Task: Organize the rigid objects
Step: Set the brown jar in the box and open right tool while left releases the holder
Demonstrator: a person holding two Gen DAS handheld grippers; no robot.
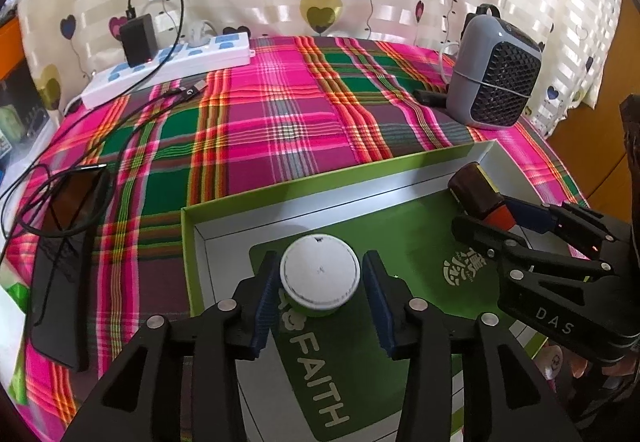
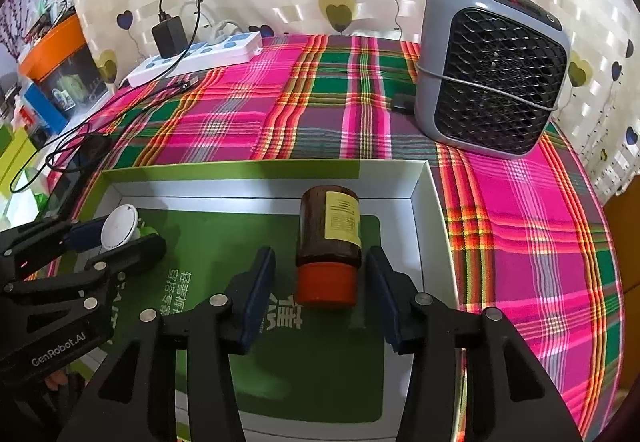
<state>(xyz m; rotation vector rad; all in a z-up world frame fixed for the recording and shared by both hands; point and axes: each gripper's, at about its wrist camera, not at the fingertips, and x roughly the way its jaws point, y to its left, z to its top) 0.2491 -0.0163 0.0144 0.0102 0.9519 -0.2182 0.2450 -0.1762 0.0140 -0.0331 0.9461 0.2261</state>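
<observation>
A shallow green-and-white box [image 1: 336,182] lies on the plaid cloth. In it stands a small green jar with a white lid [image 1: 320,270]. My left gripper [image 1: 320,262] is open around the jar, with a gap showing at the right pad. A brown bottle with a yellow label and an orange cap [image 2: 328,230] lies on its side in the box's right part. My right gripper [image 2: 320,254] is open astride the bottle's cap end, its pads clear of the bottle. The left wrist view shows the bottle [image 1: 476,190] near the box's far right corner.
A grey fan heater [image 2: 492,70] stands at the back right of the cloth. At the back left lies a white power strip [image 1: 168,62] with a black adapter [image 1: 138,38] and cables trailing forward. A dark flat device [image 1: 60,262] lies left of the box.
</observation>
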